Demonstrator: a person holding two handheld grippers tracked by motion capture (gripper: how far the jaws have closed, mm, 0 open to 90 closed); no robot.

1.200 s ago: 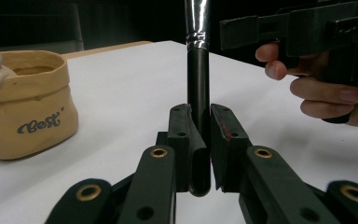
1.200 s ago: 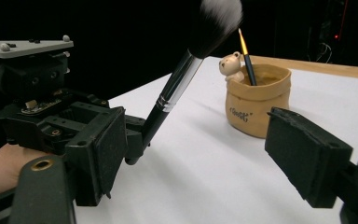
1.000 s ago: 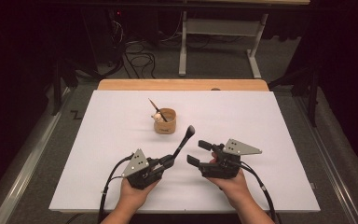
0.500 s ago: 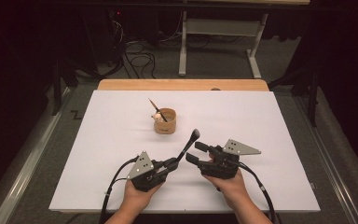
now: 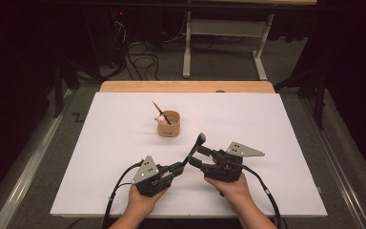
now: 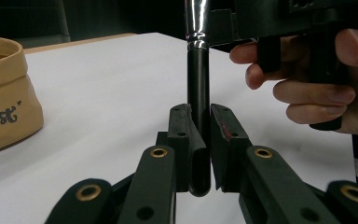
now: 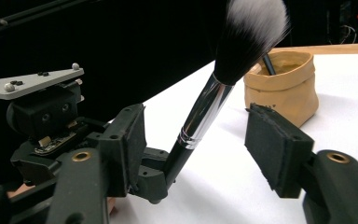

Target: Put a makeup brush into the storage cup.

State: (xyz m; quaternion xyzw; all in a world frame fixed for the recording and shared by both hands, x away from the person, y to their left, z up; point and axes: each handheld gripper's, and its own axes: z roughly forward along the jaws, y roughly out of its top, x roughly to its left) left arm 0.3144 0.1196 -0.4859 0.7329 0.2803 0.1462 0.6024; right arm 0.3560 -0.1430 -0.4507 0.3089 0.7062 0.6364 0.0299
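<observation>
A white table top (image 5: pixel 100 157) is seen from the high view, with a strip of bare wood (image 5: pixel 186 86) along its far edge and a dark floor with cables behind it. Toward the far middle of the white surface a small tan paper-like pouch (image 5: pixel 168 124) stands upright, printed with dark lettering on its side; a thin brush (image 5: pixel 161 111) leans out of it toward the left, and a pale, rounded item beside that brush cannot be made out.

Near the front edge the two grippers are held close together, each in one of the person's hands. The left gripper (image 5: pixel 174 169) is closed tightly on the black handle end of a makeup brush (image 5: pixel 194 148), which is seen pinched between the two pads in the left gripper view (image 6: pixel 198 93). The brush is tilted up and to the right from that grip, its silver ferrule and black-and-white bristle head (image 7: pixel 251 37) raised above the table, well short of the pouch.

The right gripper (image 5: pixel 196 156) is positioned around the brush at the ferrule. Its jaws have just been closing, yet in the right gripper view a clear gap is left on both sides of the brush (image 7: pixel 200 116), so nothing is gripped by it.
</observation>
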